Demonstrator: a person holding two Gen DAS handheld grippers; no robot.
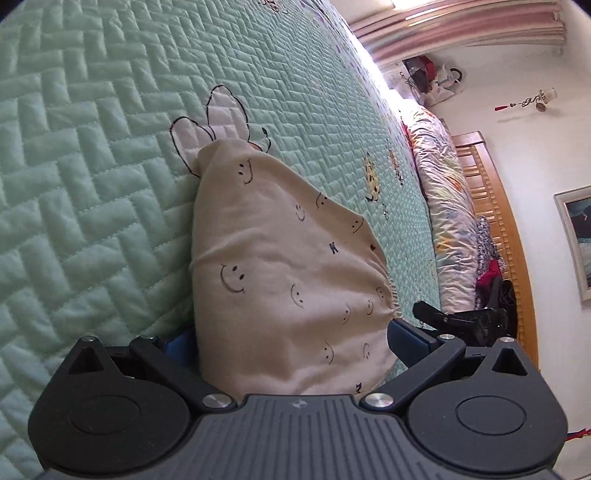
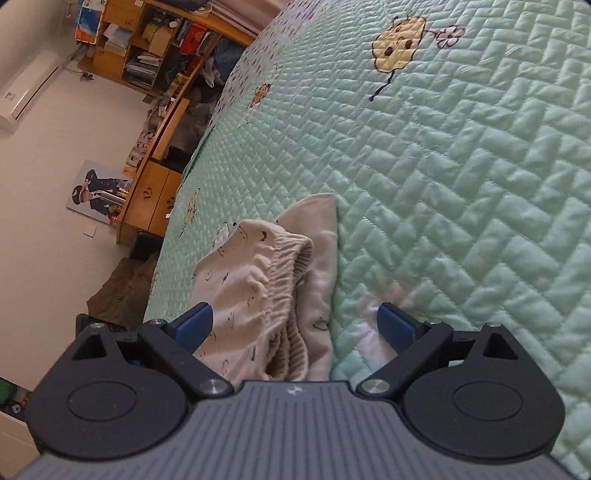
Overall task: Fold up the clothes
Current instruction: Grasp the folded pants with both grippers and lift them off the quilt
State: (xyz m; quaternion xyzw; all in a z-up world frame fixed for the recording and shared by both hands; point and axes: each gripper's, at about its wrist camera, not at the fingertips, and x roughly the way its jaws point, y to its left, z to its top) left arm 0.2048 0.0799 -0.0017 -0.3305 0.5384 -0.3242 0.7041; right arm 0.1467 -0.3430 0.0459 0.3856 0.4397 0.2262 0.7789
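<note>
Left wrist: cream garment (image 1: 280, 258) between wide-apart jaws; right wrist: waistband between spread jaws, ungripped

We see soft daylight across both views, blown out to white glare along the bed's (image 1: 110, 147) far edge by the curtains (image 1: 461, 26) (left wrist view). Fisheye distortion bends every edge; shadows stay faint, focus mostly sharp.

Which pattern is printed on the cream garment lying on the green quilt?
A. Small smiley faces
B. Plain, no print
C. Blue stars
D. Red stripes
A: the cream garment is dotted with small dark smiley faces, plain to see in the left wrist view where it lies on the green quilt.
</note>
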